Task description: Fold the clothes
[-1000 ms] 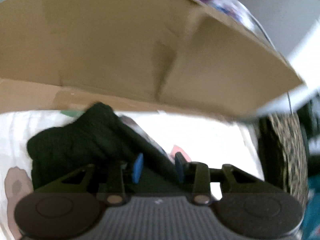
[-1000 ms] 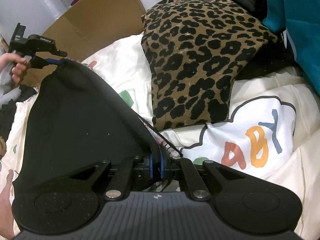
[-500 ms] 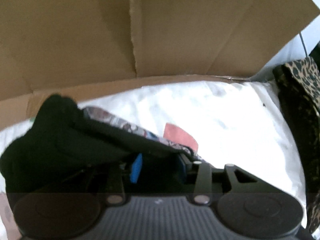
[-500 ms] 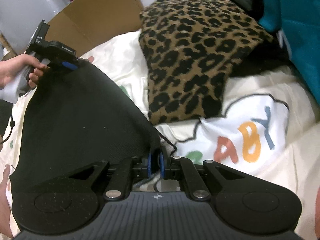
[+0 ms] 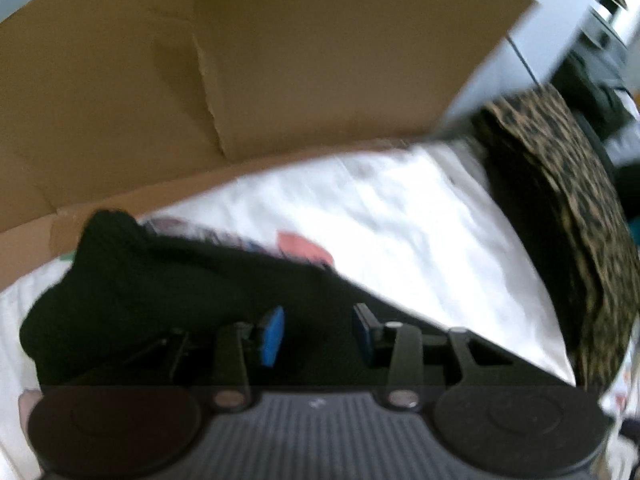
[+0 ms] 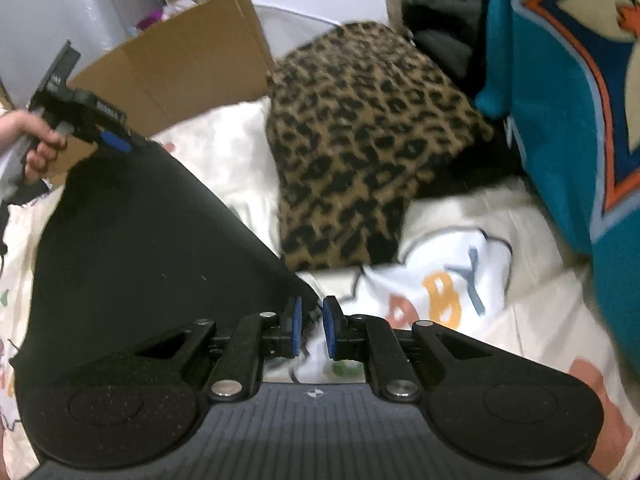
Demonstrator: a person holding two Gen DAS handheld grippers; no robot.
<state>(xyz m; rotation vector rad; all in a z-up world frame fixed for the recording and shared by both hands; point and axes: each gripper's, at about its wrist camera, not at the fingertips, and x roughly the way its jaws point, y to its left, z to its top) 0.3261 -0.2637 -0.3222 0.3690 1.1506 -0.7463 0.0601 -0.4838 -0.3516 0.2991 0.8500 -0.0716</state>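
A black garment (image 6: 132, 240) lies spread flat on a white printed bedsheet (image 6: 460, 240). In the left wrist view it shows as a dark bunched mass (image 5: 168, 276). My left gripper (image 5: 318, 332) is open, its blue pads apart just above the garment's far corner; it also shows in the right wrist view (image 6: 114, 140), held by a hand. My right gripper (image 6: 309, 326) is open with a small gap, at the garment's near corner, holding nothing.
A folded leopard-print garment (image 6: 360, 140) lies right of the black one. A cardboard box (image 5: 280, 60) stands at the far edge of the bed. A teal printed fabric (image 6: 568, 100) hangs at the right. A grey cylinder (image 6: 60, 20) stands far left.
My right gripper has opened and let go of the black garment's corner. My left gripper stays open and has shifted slightly near the far corner. The garment now lies flat.
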